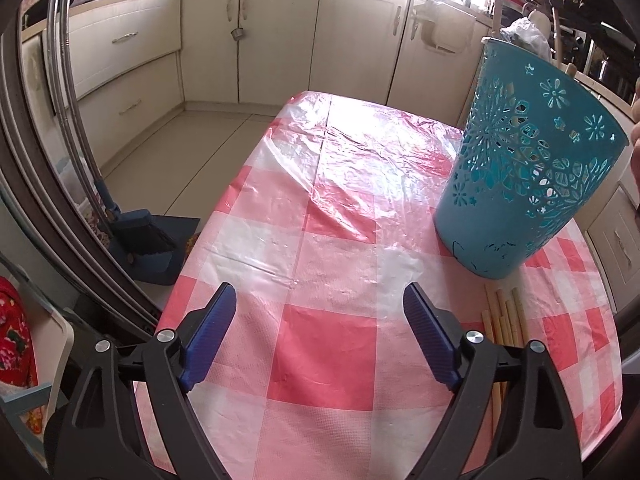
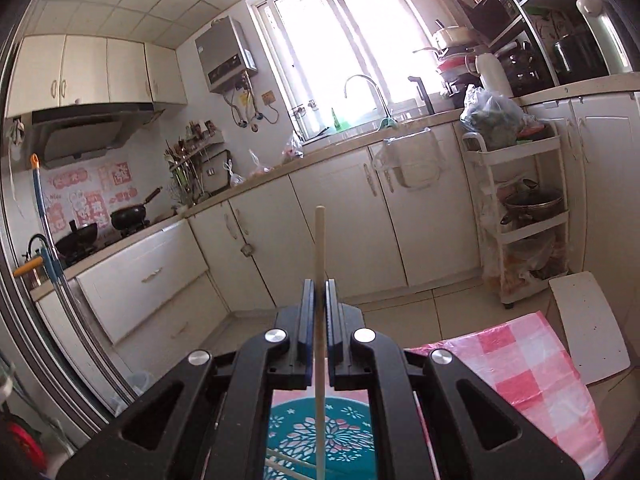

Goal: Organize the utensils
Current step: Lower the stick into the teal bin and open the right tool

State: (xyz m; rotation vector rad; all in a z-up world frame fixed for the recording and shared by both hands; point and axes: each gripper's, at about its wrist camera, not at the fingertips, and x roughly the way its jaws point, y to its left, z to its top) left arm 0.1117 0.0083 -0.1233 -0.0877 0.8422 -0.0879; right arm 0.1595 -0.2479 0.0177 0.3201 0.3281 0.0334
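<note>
Right wrist view shows the right gripper [image 2: 319,292] clamped on one chopstick [image 2: 320,248] above the basket [image 2: 320,432], while the left gripper [image 1: 320,300], fingers apart and empty, hovers beside chopsticks [image 1: 505,316] left on the table [image 1: 320,344].

Pink checked tablecloth [image 1: 320,352], cream cabinets [image 1: 276,40], blue dustpan [image 1: 160,248], window [image 2: 340,48], white trolley [image 2: 520,208]

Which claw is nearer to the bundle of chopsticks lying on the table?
Left. The open left claw hangs just beside the chopsticks on the table. The right claw is up above the teal basket, shut on one chopstick.
</note>
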